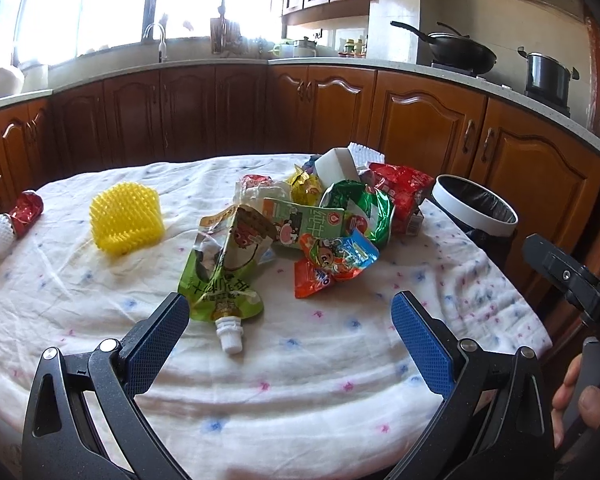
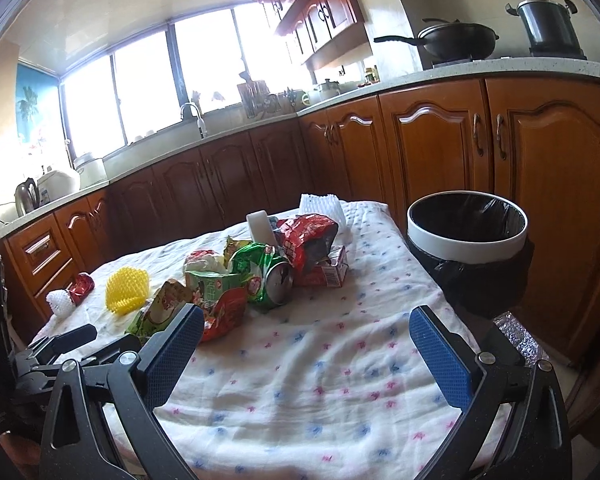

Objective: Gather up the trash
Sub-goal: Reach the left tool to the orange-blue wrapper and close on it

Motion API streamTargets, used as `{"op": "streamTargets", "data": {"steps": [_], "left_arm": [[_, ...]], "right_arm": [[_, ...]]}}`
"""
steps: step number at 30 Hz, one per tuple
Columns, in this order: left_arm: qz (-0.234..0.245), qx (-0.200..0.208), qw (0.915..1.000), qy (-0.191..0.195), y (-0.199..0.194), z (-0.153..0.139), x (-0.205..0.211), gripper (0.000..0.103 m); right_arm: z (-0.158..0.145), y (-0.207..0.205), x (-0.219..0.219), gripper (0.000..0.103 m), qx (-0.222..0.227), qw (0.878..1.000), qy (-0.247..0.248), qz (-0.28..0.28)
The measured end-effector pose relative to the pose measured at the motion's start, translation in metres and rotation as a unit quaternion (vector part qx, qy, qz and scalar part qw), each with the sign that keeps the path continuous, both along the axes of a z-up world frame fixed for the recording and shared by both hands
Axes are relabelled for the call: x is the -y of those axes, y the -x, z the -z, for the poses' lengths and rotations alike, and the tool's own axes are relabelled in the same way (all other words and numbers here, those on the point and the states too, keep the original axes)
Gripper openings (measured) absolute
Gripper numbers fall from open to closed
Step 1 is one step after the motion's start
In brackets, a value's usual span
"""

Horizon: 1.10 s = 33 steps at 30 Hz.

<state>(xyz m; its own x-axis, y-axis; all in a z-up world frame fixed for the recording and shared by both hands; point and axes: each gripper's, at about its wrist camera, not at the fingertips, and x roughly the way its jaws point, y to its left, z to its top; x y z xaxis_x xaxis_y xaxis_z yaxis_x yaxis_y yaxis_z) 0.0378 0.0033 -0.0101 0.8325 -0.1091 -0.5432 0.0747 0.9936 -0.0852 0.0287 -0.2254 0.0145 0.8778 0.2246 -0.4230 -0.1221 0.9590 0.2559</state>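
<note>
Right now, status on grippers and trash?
Left gripper open, empty. Right gripper open, empty. Trash pile on table, untouched. Bin open at table edge, path clear.

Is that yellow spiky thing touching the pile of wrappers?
Apart. The left wrist view shows bare cloth between the yellow spiky thing and the wrappers.

My two grippers' fingers point(image 1: 162, 342) carry blue pads with a fine, rough grid texture on matt black plastic arms. Under them lies a soft, wrinkled white cloth with small printed stars point(image 1: 320, 380). On it sit glossy, crinkled foil and plastic snack wrappers point(image 1: 342, 256), a spiky yellow plastic block point(image 1: 126, 218), a dented shiny metal can point(image 2: 278, 282), and beyond, varnished wooden cabinet doors point(image 2: 432, 152).
</note>
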Motion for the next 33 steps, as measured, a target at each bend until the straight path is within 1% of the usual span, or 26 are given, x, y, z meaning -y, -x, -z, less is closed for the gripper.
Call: {"op": "streamTargets", "data": {"steps": [5,10,12,14,16,21,24,28,29,30,31,32,33], "left_arm": [[0.018,-0.009,0.9997,0.017,-0.017,-0.006,0.005,0.103],[0.020,-0.020,0.9993,0.024,-0.035,-0.009,0.008,0.101],[0.023,-0.027,0.9991,0.021,-0.043,-0.008,0.010,0.096],[0.026,-0.037,0.9988,0.021,-0.051,-0.006,0.012,0.087],[0.029,-0.050,0.9980,0.024,-0.061,-0.003,0.013,0.084],[0.029,-0.078,0.9962,0.025,-0.084,0.007,0.016,0.082],[0.034,-0.096,0.9944,0.028,-0.096,0.014,0.018,0.078],[0.044,-0.120,0.9905,0.049,-0.110,0.026,0.019,0.070],[0.047,-0.127,0.9895,0.050,-0.114,0.030,0.020,0.066],[0.049,-0.133,0.9888,0.049,-0.117,0.033,0.022,0.063],[0.051,-0.138,0.9878,0.050,-0.119,0.035,0.023,0.058],[0.055,-0.142,0.9870,0.052,-0.120,0.037,0.025,0.053],[0.061,-0.145,0.9861,0.054,-0.121,0.039,0.027,0.049]], "right_arm": [[0.000,-0.018,0.004,0.103,-0.016,1.000,-0.007,-0.006],[-0.002,-0.036,0.005,0.103,-0.028,1.000,-0.004,-0.008],[-0.003,-0.048,0.007,0.102,-0.035,0.999,-0.011,-0.013],[-0.002,-0.058,0.008,0.102,-0.043,0.999,-0.015,-0.017],[-0.003,-0.073,0.010,0.098,-0.052,0.998,-0.022,-0.023],[-0.001,-0.110,0.010,0.088,-0.075,0.996,-0.039,-0.041],[0.004,-0.134,0.009,0.087,-0.089,0.994,-0.045,-0.052],[0.010,-0.162,0.006,0.087,-0.101,0.992,-0.048,-0.063],[0.012,-0.167,0.005,0.084,-0.104,0.991,-0.047,-0.066],[0.014,-0.171,0.003,0.078,-0.108,0.991,-0.047,-0.069],[0.017,-0.175,0.002,0.073,-0.113,0.990,-0.048,-0.074],[0.019,-0.178,0.000,0.058,-0.118,0.989,-0.051,-0.079],[0.022,-0.179,-0.001,0.035,-0.123,0.988,-0.052,-0.082]]}}
